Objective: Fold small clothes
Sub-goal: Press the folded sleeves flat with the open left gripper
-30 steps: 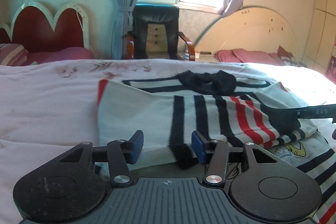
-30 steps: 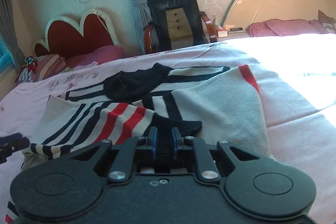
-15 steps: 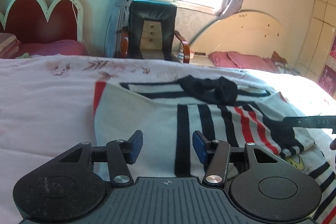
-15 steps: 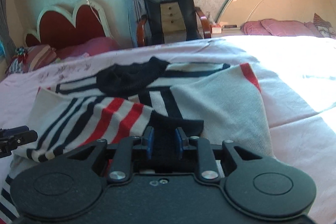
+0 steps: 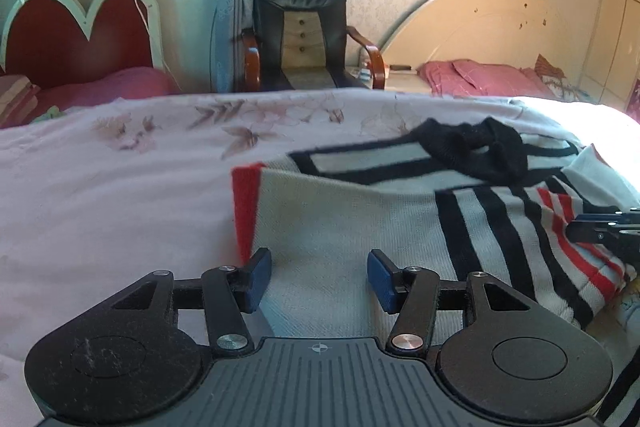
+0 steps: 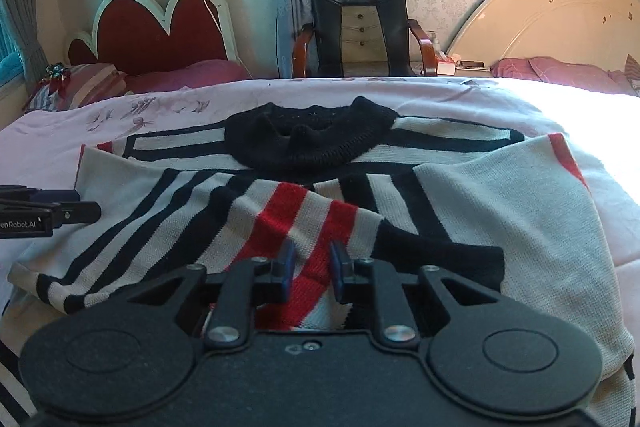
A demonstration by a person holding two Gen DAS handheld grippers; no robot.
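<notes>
A white knit sweater [image 5: 344, 223] with black and red stripes and a black collar [image 6: 308, 139] lies flat on the bed, both sleeves folded in across its body. My left gripper [image 5: 319, 277] hovers open over the sweater's plain left part, near the red cuff [image 5: 244, 203], with nothing pinched. My right gripper [image 6: 312, 265] sits low over the striped sleeve [image 6: 304, 211]. Its jaws are narrow and closing, red stripe shows in the gap, and the pads do not press on it. The sleeve's black cuff [image 6: 440, 259] lies free just right of it. Each gripper shows at the edge of the other's view.
The pink floral bedspread [image 5: 120, 187] stretches left and far. Another striped garment [image 6: 8, 387] lies under the sweater at the near edge. A black armchair [image 6: 360, 23] and a red heart headboard [image 6: 160, 31] stand behind the bed.
My right gripper let go of the black cuff and slid left over the red stripes. My left gripper moved left, from the black stripes to the plain white part.
</notes>
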